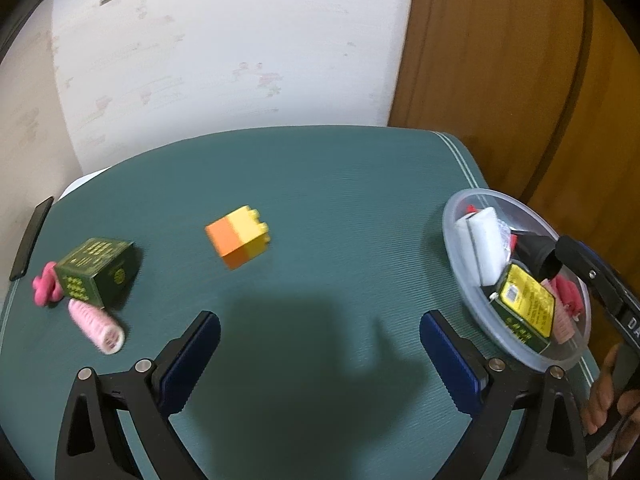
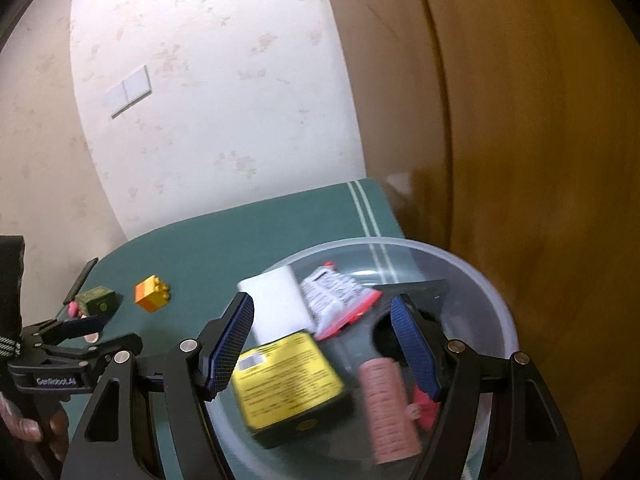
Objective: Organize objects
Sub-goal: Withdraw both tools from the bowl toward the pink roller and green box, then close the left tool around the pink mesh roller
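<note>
Your left gripper (image 1: pixel 320 350) is spread wide and grasps nothing, tilted down at the green mat (image 1: pixel 340 184). The orange-and-yellow block (image 1: pixel 239 236) lies ahead of it, slightly toward its left finger and well clear of both pads. Farther off past the left finger sit the green box (image 1: pixel 96 270), a pink curler (image 1: pixel 96 327) just in front of the box, and a pink clip (image 1: pixel 43 285) touching the box's far side; a dark phone (image 1: pixel 31 236) lies at the mat's edge beyond them. Past the right finger stands the clear bowl (image 1: pixel 456 216). Your right gripper (image 2: pixel 322 346) hangs over that bowl, partly parted, its pads pressing on nothing. Between and below its fingers lie a yellow-labelled box (image 2: pixel 286 378) near the left pad and a pink curler (image 2: pixel 390 408) near the right pad; ahead of the tips lie a white block (image 2: pixel 276 302), a red-and-white packet (image 2: pixel 340 296) and a black part (image 2: pixel 424 292). Your hand (image 2: pixel 44 428) grips the left tool's handle, low at that view's left edge.
</note>
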A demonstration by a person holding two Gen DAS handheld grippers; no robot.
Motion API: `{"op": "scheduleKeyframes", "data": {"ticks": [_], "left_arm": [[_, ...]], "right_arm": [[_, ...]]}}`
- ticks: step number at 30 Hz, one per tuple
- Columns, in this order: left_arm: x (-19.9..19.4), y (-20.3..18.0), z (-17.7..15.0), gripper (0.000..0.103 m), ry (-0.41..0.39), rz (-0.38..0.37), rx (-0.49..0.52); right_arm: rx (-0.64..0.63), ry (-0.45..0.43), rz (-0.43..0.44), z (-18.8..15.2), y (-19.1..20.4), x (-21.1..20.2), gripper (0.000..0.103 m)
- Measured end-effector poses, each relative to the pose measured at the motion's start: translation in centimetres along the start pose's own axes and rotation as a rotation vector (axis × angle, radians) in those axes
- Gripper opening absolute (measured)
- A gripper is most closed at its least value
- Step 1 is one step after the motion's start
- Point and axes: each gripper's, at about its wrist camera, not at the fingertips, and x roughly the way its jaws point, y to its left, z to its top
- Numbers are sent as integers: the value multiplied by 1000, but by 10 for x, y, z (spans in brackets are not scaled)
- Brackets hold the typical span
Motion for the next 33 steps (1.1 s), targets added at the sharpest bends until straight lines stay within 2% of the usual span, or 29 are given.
{"op": "scheduleKeyframes", "data": {"ticks": [8, 21, 29, 33], "left_arm": [[-11, 43, -10, 102, -4, 47, -62], [-26, 133, -28, 102, -6, 140, -159], [-21, 174, -33, 102, 13, 161, -187], [-18, 182, -31, 102, 15, 139, -168]], "right_arm": [[-50, -6, 26, -10, 41, -3, 72], [-131, 55, 82, -28, 100, 10, 72], [-166, 120, 136, -40, 130, 22, 72], [-185, 145, 158, -44, 141, 26, 72]]}}
